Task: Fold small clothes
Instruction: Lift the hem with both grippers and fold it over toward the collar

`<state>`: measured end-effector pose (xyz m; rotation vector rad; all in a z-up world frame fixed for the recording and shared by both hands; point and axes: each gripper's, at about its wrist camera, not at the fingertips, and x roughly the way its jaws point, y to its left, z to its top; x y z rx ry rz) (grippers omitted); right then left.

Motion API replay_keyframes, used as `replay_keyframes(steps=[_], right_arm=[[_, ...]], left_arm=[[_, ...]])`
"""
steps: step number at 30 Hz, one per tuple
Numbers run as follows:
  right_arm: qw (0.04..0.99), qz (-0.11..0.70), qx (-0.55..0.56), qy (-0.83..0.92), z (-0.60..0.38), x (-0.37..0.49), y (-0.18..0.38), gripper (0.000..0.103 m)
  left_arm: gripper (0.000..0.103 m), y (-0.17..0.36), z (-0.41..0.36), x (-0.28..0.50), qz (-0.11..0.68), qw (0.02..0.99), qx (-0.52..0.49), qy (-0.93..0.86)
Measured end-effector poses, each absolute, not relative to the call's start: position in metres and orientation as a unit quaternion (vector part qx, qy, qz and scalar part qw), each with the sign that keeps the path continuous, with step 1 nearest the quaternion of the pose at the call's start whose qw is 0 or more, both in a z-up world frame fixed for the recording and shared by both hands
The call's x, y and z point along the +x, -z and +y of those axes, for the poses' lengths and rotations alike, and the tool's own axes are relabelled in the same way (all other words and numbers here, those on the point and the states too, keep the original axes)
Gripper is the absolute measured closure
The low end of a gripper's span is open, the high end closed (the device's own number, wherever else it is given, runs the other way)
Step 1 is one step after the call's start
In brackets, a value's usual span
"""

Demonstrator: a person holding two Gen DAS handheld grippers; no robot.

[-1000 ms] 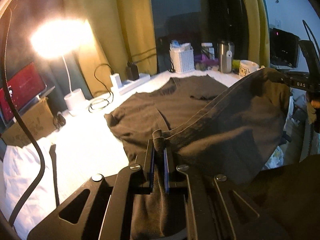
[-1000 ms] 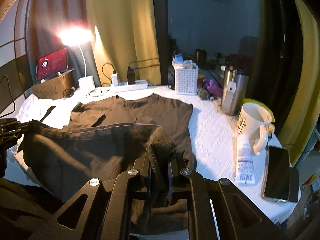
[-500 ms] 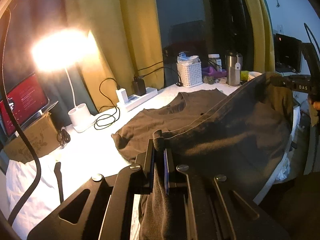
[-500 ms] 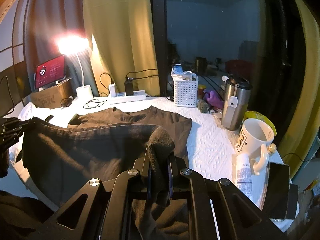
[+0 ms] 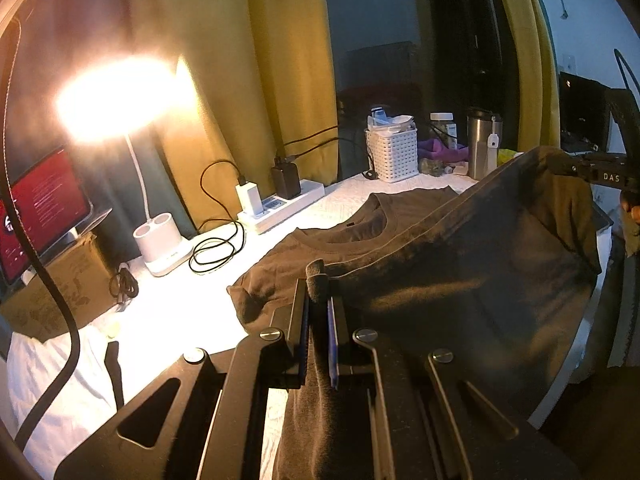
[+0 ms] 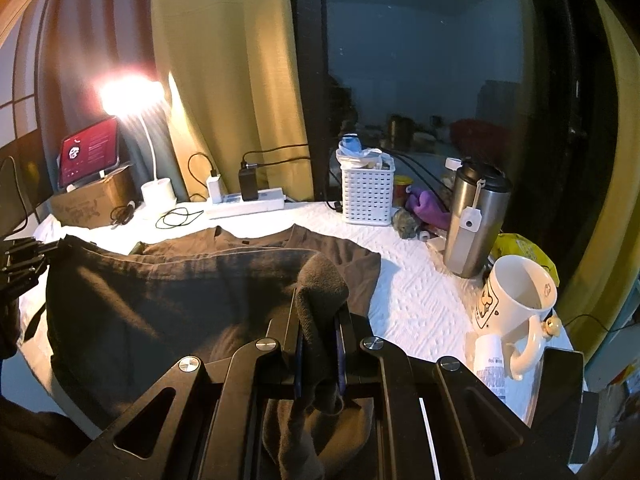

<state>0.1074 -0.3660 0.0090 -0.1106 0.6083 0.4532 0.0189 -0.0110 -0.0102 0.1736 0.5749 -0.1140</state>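
Observation:
A dark brown T-shirt (image 5: 460, 280) lies on the white table cover, its collar end flat toward the back and its near hem lifted. My left gripper (image 5: 318, 292) is shut on one corner of that hem. My right gripper (image 6: 318, 312) is shut on the other corner, with cloth bunched between its pads. The hem hangs stretched between the two. The right gripper (image 5: 596, 174) shows at the right edge of the left wrist view, and the left gripper (image 6: 24, 260) shows at the left edge of the right wrist view. The T-shirt (image 6: 180, 288) droops over the table's near edge.
At the back stand a lit desk lamp (image 5: 160, 240), a power strip (image 5: 280, 208) with chargers and cables, a white basket (image 6: 366, 196), a steel flask (image 6: 474, 220) and a tablet (image 6: 90, 156) on a cardboard box. A white mug (image 6: 516, 308) and a tube stand at the right.
Both grippers have drawn back toward me with the hem, pulling the shirt nearer the table's front edge. More of the white cover shows behind the collar. Both grips are unchanged.

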Motion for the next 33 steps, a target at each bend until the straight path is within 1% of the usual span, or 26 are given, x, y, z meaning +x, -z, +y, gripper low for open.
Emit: replay_keyframes(steps=[15,33], right_arm=[[0.928,0.298,-0.053,-0.219,-0.362,0.152,-0.018,0.091],[0.923,0.301,-0.045,-0.237,-0.342,0.211,-0.013,0.091]], left_arm=[[0.097,0.0,-0.008,0.056,0.281,0.955,0.075,0.058],[0.097,-0.003,0.007,0.1,0.289,0.954,0.074,0.032]])
